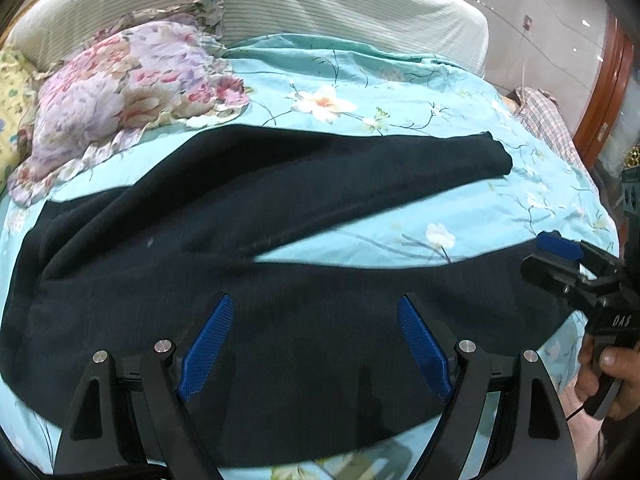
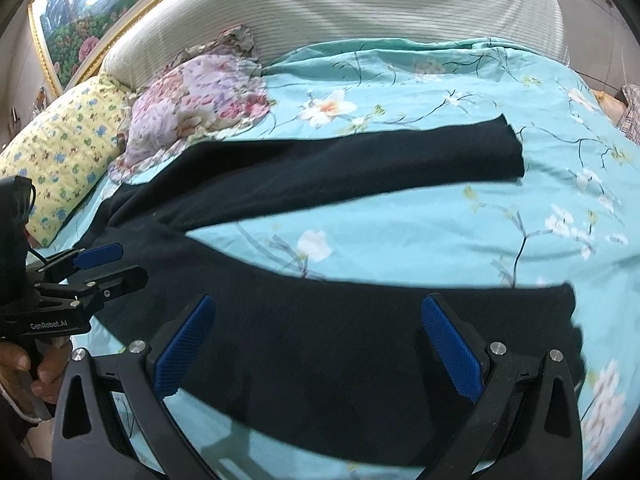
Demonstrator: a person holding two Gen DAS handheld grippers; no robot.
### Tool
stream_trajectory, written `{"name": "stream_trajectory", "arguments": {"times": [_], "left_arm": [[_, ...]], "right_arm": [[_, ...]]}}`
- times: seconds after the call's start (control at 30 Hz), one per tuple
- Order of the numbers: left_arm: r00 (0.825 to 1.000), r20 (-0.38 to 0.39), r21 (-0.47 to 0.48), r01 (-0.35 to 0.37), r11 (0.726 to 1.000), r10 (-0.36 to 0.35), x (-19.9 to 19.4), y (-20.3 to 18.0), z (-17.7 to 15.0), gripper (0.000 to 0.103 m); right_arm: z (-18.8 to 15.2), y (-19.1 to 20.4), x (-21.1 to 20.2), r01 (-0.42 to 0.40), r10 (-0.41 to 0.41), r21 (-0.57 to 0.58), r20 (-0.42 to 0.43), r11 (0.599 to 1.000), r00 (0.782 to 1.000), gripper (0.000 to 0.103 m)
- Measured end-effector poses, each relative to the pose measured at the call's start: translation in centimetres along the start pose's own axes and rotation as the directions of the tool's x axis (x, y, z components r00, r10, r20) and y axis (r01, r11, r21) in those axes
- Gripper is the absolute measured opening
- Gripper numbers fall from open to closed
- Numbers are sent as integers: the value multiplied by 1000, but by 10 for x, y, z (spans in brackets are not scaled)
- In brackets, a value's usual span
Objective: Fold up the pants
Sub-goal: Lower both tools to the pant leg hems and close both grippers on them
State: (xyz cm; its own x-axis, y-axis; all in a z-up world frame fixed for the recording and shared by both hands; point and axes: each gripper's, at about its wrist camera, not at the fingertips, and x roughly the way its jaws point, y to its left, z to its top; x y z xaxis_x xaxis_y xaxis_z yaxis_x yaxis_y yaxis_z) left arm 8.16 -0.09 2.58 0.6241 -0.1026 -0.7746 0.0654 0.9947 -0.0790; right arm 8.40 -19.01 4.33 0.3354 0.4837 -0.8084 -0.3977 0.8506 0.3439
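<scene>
1. Left wrist view: your left gripper [image 1: 312, 344] hangs with its blue pads spread wide and nothing between them, over the near leg of the black pants [image 1: 248, 280]. The pants lie flat on the turquoise floral quilt [image 1: 460, 216], waist toward 9 o'clock, the two legs splayed in a V toward 3 o'clock. The far leg ends in a cuff [image 1: 496, 158] at about 2 o'clock. I judge the step in hand to be bringing one leg over the other. Take the near leg by its outer edge close to the waist, pinch only the top layers, and lift low so the cloth does not drag the quilt.

2. Only this view shows your right gripper [image 1: 556, 258] from the side at 3 o'clock, its hand [image 1: 612, 376] on the trigger. Its fingers look apart and hold no cloth.

3. Right wrist view: your right gripper [image 2: 320, 348] is also wide open and empty, over the near leg toward its cuff end [image 2: 560, 304] at 4 o'clock. Grip near that cuff, then carry both ends together toward 12 o'clock so the leg lands square on the far one.

4. This view alone shows the near cuff, the yellow pillow [image 2: 60, 156] and the framed painting [image 2: 100, 12] at 10 o'clock. It also shows your left gripper [image 2: 108, 264] at 9 o'clock, parted.
</scene>
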Motion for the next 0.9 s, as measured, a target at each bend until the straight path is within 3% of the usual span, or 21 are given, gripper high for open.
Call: {"name": "stream_trajectory", "arguments": {"times": [0.33, 0.53, 0.73, 0.9], "left_arm": [[1000, -10, 37, 8, 999, -8, 41, 10, 64, 85], [997, -63, 106, 41, 994, -34, 76, 4, 99, 85], [991, -112, 191, 91, 977, -70, 113, -5, 133, 85], [977, -177, 265, 166, 950, -121, 152, -11, 157, 85]], "right_arm": [[55, -50, 7, 22, -23, 50, 12, 998, 1000, 103], [85, -82, 23, 55, -55, 70, -15, 996, 998, 103], [111, -117, 40, 68, -64, 78, -52, 995, 997, 103], [137, -154, 57, 38, -26, 141, -83, 989, 996, 103]]}}
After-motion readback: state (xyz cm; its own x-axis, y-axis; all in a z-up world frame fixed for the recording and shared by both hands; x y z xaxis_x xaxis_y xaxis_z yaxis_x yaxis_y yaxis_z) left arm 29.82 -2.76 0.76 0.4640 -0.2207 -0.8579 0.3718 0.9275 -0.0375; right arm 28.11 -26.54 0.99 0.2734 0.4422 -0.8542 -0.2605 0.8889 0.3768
